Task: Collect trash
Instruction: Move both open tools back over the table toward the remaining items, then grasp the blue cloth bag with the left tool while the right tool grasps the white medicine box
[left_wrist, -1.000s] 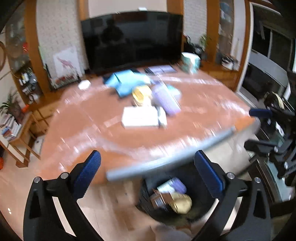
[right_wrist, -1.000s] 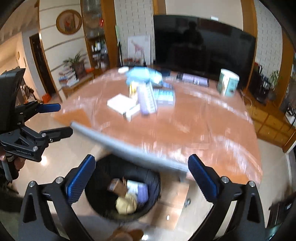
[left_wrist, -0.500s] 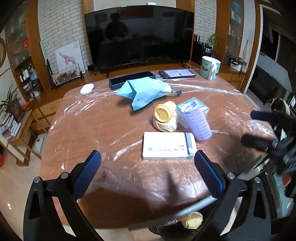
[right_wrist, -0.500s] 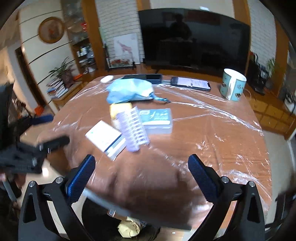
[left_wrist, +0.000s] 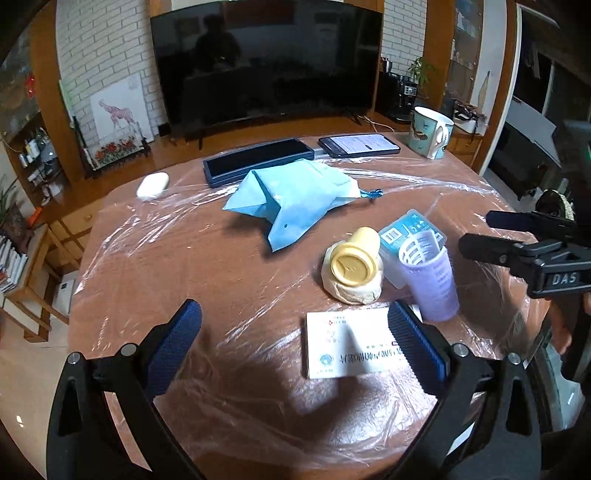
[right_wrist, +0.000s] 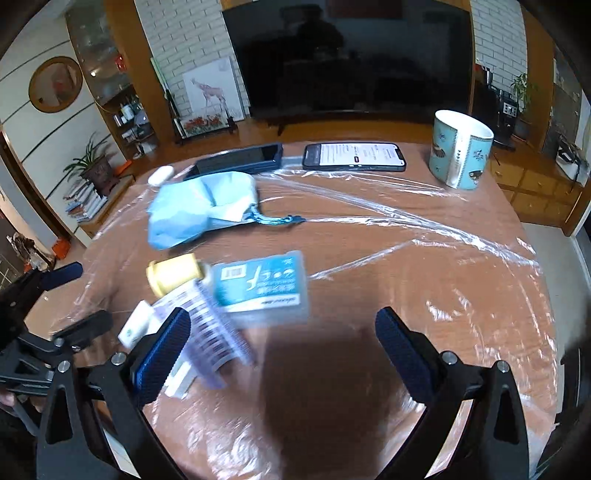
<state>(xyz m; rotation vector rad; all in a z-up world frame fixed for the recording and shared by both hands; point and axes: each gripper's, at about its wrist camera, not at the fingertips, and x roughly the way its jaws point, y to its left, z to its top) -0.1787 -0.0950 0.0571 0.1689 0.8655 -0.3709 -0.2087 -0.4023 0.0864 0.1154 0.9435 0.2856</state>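
Round wooden table (left_wrist: 155, 266) covered in wrinkled clear plastic film (left_wrist: 417, 184), glare streaks across it. Room behind: white brick wall, wood shelving at far left with bottles and books, giraffe picture (left_wrist: 120, 110) leaning on the low wooden console, big dark TV (left_wrist: 266, 59) centre, potted plant and cabinets at right.

On the table, left to right in the left wrist view: small white case (left_wrist: 152, 184) near the far-left edge; dark tablet-like slab (left_wrist: 258, 160) at the back; crumpled light-blue bag (left_wrist: 291, 199) with a blue drawstring just in front of it; lit phone (left_wrist: 358, 146) at the back; teal patterned mug (left_wrist: 430, 133) at far right, upright.

Trash cluster right of centre: yellow capped bottle (left_wrist: 352, 269) lying on a cream wad, touching the clear floss-pick box (left_wrist: 410, 236) with a blue label; purple ribbed cup (left_wrist: 432, 280) tipped against that box; white flat carton (left_wrist: 354, 347) nearest the camera, lying flat.

Left gripper (left_wrist: 295, 343) spread wide, empty, above the near table edge, its right finger over the carton's end. Right gripper (right_wrist: 282, 343) also spread wide and empty, blurred purple cup beside its left finger.
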